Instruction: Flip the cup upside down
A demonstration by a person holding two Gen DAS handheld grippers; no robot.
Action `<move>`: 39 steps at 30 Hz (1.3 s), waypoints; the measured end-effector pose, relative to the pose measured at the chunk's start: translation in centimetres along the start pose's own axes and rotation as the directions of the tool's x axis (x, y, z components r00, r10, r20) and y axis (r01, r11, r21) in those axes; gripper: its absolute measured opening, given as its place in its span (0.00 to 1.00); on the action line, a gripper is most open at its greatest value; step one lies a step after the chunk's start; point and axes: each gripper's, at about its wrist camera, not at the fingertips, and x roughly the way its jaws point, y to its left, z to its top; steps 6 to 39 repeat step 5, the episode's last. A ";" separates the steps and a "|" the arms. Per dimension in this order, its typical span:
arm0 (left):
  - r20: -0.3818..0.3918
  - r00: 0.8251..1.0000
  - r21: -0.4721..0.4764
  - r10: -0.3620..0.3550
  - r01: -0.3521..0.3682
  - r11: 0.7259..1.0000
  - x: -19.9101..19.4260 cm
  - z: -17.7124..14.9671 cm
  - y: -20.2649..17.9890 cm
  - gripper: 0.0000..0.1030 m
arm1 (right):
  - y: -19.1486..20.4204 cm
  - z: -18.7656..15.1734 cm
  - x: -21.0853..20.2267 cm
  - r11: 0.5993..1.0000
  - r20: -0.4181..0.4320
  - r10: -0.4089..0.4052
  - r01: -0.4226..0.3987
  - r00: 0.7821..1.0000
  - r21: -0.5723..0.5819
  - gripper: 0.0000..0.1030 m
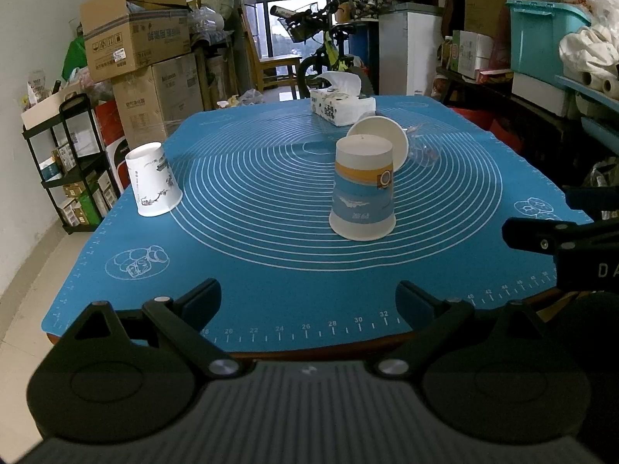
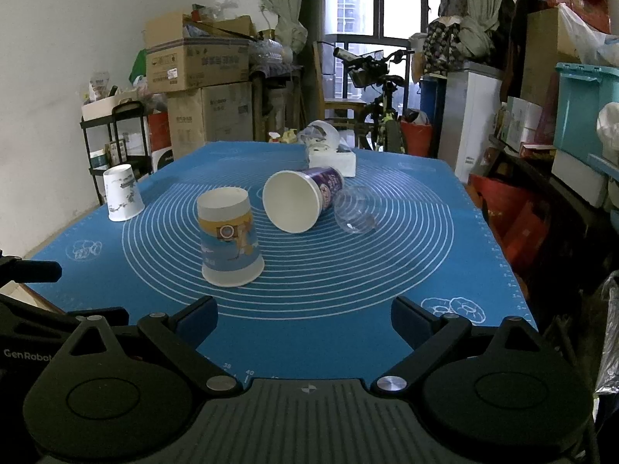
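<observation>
A blue-and-orange paper cup (image 1: 363, 189) (image 2: 230, 239) stands upside down near the middle of the blue mat (image 1: 271, 270) (image 2: 348, 309). Behind it a purple paper cup (image 1: 383, 141) (image 2: 300, 199) lies on its side, mouth toward me. A clear plastic cup (image 2: 354, 210) (image 1: 423, 149) lies on its side beside it. A white floral cup (image 1: 153, 179) (image 2: 122, 192) stands upside down at the mat's left edge. My left gripper (image 1: 308, 301) is open and empty at the near edge. My right gripper (image 2: 303, 315) is open and empty, also near the front; it shows at the right of the left wrist view (image 1: 541, 237).
A tissue box (image 1: 340, 106) (image 2: 332, 156) stands at the far side of the mat. Cardboard boxes (image 1: 135, 46), a black shelf cart (image 1: 73, 162), a bicycle (image 2: 379, 104) and teal storage bins (image 1: 541, 34) surround the table.
</observation>
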 end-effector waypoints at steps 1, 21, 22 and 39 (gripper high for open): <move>0.001 1.000 0.000 0.000 0.000 1.000 0.0 0.0 0.0 0.93 | 0.0 0.0 0.0 1.000 0.000 0.000 0.000 1.000 0.000 0.93; 0.018 1.000 0.006 0.003 -0.003 1.000 -0.1 0.0 -0.1 0.93 | 0.0 0.0 0.0 1.000 0.000 0.000 0.000 1.000 0.002 0.94; 0.018 1.000 0.006 0.003 -0.003 1.000 -0.1 0.0 -0.1 0.93 | 0.0 0.0 0.0 1.000 0.000 0.000 0.000 1.000 0.002 0.94; 0.018 1.000 0.006 0.003 -0.003 1.000 -0.1 0.0 -0.1 0.93 | 0.0 0.0 0.0 1.000 0.000 0.000 0.000 1.000 0.002 0.94</move>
